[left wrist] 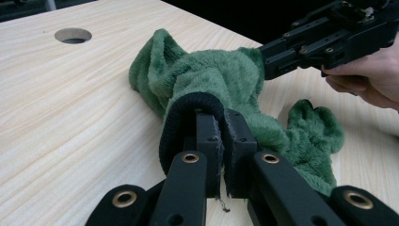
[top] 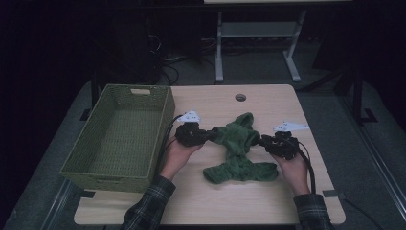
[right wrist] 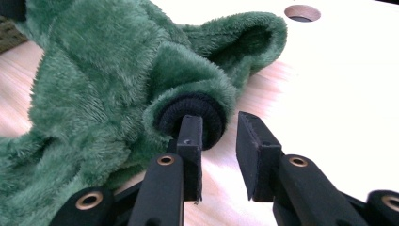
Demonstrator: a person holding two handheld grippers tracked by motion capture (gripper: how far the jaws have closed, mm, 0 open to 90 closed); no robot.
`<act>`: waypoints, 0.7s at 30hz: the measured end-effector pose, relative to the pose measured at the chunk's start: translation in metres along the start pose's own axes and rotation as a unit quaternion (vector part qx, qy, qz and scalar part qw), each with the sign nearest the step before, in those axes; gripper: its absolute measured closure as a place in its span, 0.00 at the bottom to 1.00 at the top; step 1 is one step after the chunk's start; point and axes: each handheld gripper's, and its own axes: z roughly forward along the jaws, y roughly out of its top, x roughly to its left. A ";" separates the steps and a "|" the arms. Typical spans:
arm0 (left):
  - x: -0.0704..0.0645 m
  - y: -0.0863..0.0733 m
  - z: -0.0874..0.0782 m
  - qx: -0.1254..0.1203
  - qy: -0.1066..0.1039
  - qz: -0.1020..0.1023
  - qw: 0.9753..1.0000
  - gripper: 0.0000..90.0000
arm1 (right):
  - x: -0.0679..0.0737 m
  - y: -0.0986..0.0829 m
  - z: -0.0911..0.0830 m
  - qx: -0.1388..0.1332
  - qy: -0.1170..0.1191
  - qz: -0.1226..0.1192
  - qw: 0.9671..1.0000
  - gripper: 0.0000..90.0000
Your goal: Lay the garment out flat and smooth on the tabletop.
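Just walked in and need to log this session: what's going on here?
A person works a green fleece garment on the table with two handheld grippers. The left gripper is shut on one black cuff; the right gripper is open, one finger inside the other cuff. A green basket sits at the left.

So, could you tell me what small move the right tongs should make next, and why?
Probably close the right tongs on the black cuff: one jaw sits inside it, the other apart outside, while the left tongs already pinch the green garment's other cuff.
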 end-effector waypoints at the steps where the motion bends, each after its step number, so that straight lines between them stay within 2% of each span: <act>1: 0.000 0.000 0.000 0.000 0.000 0.000 1.000 0.96 | 0.000 0.000 0.000 0.000 0.000 0.000 1.000 0.79; 3: 0.000 0.000 0.000 0.002 -0.002 0.002 1.000 0.96 | 0.000 0.000 0.004 -0.005 0.013 0.003 1.000 0.80; 6: 0.000 0.000 0.001 0.003 -0.003 0.001 1.000 0.96 | 0.000 0.000 0.008 -0.005 0.013 0.002 1.000 0.79; 8: 0.000 0.000 0.001 0.004 -0.002 0.000 1.000 0.96 | -0.001 0.000 0.012 0.002 0.014 0.006 1.000 0.89; 13: 0.000 0.000 0.000 -0.001 0.005 -0.004 1.000 0.96 | -0.005 -0.001 0.011 0.000 0.011 0.008 1.000 0.94; 14: 0.000 0.000 -0.002 -0.001 0.008 -0.003 1.000 0.96 | -0.008 0.001 0.003 -0.010 0.010 0.011 1.000 0.95; 15: 0.000 0.001 -0.003 -0.003 0.009 -0.005 1.000 0.96 | -0.008 0.001 0.003 -0.010 0.010 0.011 1.000 0.95; 18: -0.004 0.002 -0.010 -0.008 0.019 -0.004 1.000 0.96 | -0.014 0.011 -0.017 -0.026 0.009 0.002 1.000 0.95; 19: -0.004 0.002 -0.010 -0.008 0.019 -0.004 1.000 0.96 | -0.014 0.011 -0.017 -0.026 0.009 0.002 1.000 0.95; 21: -0.006 0.001 -0.013 -0.008 0.026 -0.004 1.000 0.96 | -0.015 0.018 -0.028 -0.036 0.011 -0.007 0.999 0.96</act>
